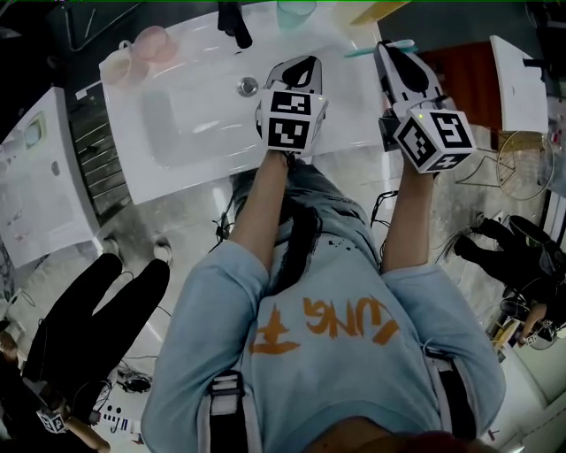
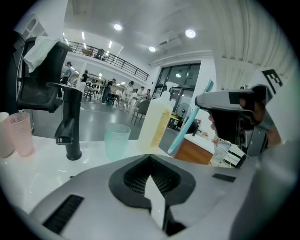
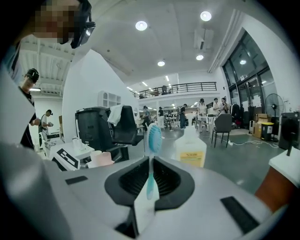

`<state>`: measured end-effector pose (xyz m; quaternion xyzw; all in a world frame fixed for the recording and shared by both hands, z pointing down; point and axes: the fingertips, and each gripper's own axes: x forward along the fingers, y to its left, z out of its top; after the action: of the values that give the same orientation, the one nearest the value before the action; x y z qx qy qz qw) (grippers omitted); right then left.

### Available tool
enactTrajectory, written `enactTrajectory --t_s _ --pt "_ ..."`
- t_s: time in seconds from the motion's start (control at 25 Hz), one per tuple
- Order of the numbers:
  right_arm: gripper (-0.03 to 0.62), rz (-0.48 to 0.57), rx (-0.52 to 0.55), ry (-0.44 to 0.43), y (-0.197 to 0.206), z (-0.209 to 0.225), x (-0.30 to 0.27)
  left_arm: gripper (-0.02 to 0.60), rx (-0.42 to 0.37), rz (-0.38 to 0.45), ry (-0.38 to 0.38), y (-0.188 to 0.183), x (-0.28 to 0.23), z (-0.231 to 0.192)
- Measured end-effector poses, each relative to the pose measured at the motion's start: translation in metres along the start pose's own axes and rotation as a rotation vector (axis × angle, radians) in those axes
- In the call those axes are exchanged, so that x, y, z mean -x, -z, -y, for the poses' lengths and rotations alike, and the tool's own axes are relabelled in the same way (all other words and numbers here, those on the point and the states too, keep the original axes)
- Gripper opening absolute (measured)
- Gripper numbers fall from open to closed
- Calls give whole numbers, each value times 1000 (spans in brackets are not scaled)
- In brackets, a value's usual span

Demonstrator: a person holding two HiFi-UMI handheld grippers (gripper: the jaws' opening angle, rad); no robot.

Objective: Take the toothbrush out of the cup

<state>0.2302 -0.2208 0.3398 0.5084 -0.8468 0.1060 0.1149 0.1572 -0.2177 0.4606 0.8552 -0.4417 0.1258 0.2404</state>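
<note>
Right gripper (image 3: 149,163) clamps the slim teal plastic toothbrush (image 3: 153,137) by its handle, holding it clear of the translucent green plastic cup (image 2: 116,140) to its left. My left gripper (image 2: 151,161) is closed and empty.

At 12 o'clock in the head view, the top edge cuts off the green cup (image 1: 296,11). Only bits of the toothbrush (image 1: 361,50) stick out of the right gripper (image 1: 384,48). In the right gripper view, its bottom end hides between the pinching jaws. The words on the bottle (image 3: 191,151) are too small to read.
</note>
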Motion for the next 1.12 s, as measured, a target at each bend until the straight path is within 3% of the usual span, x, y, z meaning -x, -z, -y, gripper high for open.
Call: enactTrajectory --t_s 0.64,1.12 --pt "49 -158 -55 172 70 104 71 8 -8 -77 63 33 -55 85" --pt "49 -327 -107 7 125 88 62 8 -19 -111 31 57 -63 96"
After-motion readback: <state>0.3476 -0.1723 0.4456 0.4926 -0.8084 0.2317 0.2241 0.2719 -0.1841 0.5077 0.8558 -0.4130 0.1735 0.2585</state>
